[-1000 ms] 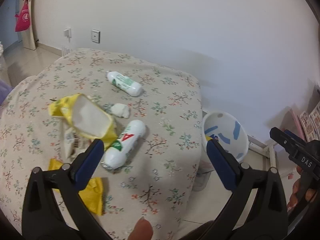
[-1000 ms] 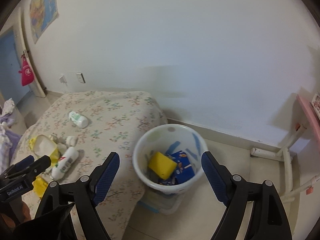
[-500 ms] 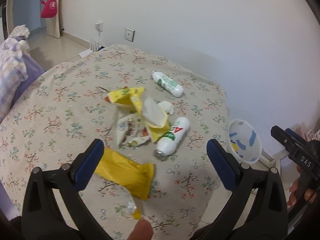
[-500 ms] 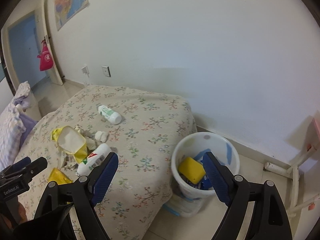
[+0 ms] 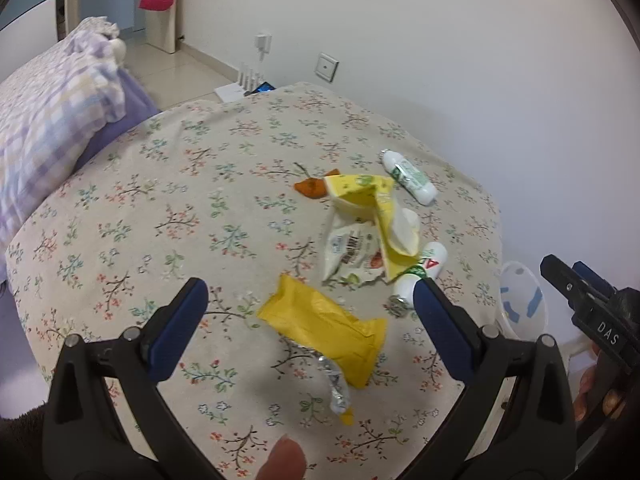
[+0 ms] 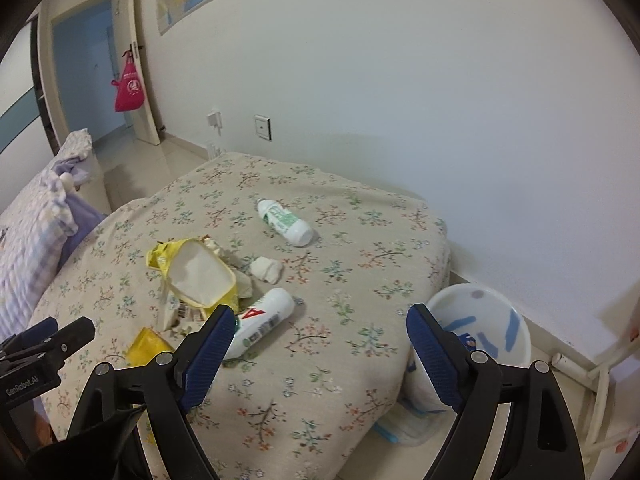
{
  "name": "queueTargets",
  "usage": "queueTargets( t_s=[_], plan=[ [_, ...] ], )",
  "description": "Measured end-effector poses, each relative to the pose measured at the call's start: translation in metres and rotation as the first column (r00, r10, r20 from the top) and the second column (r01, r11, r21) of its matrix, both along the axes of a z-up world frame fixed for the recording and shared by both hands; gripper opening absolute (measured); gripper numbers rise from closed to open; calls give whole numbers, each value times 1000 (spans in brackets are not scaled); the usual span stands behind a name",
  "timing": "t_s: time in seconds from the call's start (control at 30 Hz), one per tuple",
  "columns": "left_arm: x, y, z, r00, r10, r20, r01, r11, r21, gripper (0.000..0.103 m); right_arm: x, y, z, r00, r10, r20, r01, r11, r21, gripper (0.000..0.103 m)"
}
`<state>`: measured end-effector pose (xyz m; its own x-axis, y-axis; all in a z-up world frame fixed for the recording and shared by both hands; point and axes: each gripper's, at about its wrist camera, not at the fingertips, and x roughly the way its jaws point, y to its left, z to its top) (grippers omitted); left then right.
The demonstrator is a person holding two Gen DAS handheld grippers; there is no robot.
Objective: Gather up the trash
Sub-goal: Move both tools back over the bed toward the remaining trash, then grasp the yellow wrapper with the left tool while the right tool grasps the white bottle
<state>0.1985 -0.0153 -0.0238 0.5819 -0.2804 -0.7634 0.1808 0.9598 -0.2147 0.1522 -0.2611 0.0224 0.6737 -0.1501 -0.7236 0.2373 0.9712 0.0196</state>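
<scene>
Now my left gripper point(image 5: 308, 312) hangs wide open, empty, above the yellow wrapper point(image 5: 324, 326); my right gripper point(image 6: 318, 334), equally spread, holds nothing beside the white bin point(image 6: 486, 300).

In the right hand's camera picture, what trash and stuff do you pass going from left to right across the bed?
Flat yellow wrapper → open yellow bag → white wad → green-labelled bottle → white bin beside the bed.
</scene>
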Motion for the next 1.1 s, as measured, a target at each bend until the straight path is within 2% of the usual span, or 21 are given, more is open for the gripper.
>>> queueTargets(
  t_s=[0.27,0.53,0.63,0.7,0.8,1.1],
  plan=[
    [13,25,-28,991,94,-92,-95,995,-11,102,27,26,-21,998,35,-55,-34,999,13,89],
    [26,25,-59,980,127,-154,-132,991,-26,102,58,43,-56,988,43,-149,-39,999,29,89],
    [33,27,-75,971,147,-191,-159,986,-50,93,66,46,-68,983,43,-179,-35,998,44,89],
    [39,28,-87,961,157,-229,-175,983,-62,79,71,48,-77,978,41,-204,-31,998,49,89],
    [46,29,-105,941,154,-301,-191,977,-97,64,78,49,-88,970,37,-241,-23,998,61,89],
    [47,21,-107,951,150,-271,-176,981,-76,51,93,49,-112,951,41,-305,-6,993,114,89]
  ],
)
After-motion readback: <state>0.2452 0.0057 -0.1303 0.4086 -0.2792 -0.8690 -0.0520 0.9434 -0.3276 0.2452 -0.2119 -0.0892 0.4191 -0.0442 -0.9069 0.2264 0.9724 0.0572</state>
